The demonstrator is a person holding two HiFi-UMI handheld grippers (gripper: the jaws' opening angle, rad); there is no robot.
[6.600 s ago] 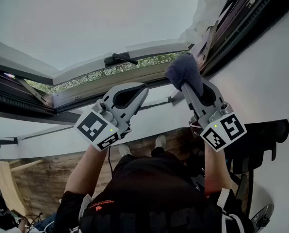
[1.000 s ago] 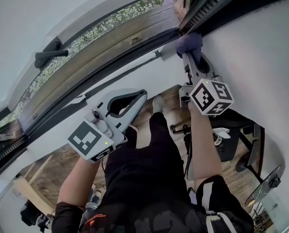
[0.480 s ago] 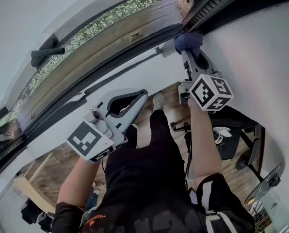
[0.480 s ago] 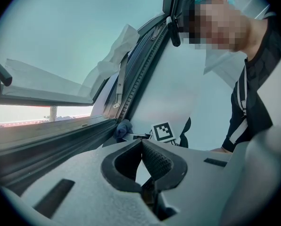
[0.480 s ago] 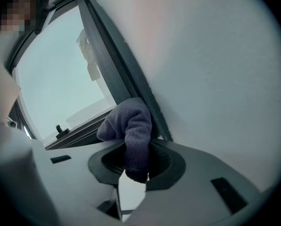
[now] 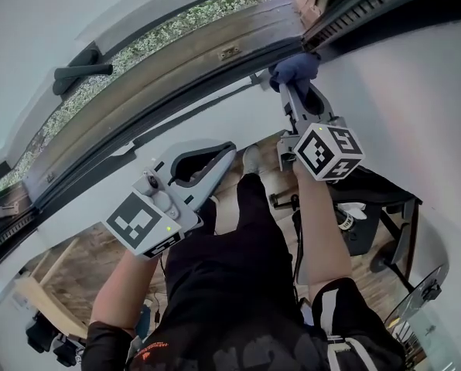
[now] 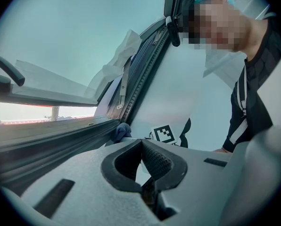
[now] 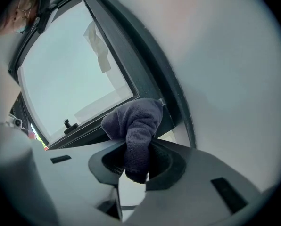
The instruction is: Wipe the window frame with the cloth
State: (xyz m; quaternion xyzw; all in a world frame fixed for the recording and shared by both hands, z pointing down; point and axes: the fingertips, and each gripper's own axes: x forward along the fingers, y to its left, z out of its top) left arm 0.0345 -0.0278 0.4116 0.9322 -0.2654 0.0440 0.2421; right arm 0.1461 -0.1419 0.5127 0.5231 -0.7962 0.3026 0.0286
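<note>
Nearest, the left gripper [image 6: 227, 151] hangs well below the window frame [image 6: 180, 74], and its own view settles it: jaws pressed together, nothing between them. Higher up is the right gripper [image 6: 294, 91]. The head view hides its jaw tips behind the cloth [image 6: 295, 68], but the right gripper view shows them clamped on that dark blue wad, which bulges past the tips. The cloth sits up at the frame's corner; actual contact is hard to call. Farther along the frame there's a black handle [image 6: 80, 73]. A pale crumpled sheet [image 8: 97, 45] by the frame comes through in the gripper views only
</note>
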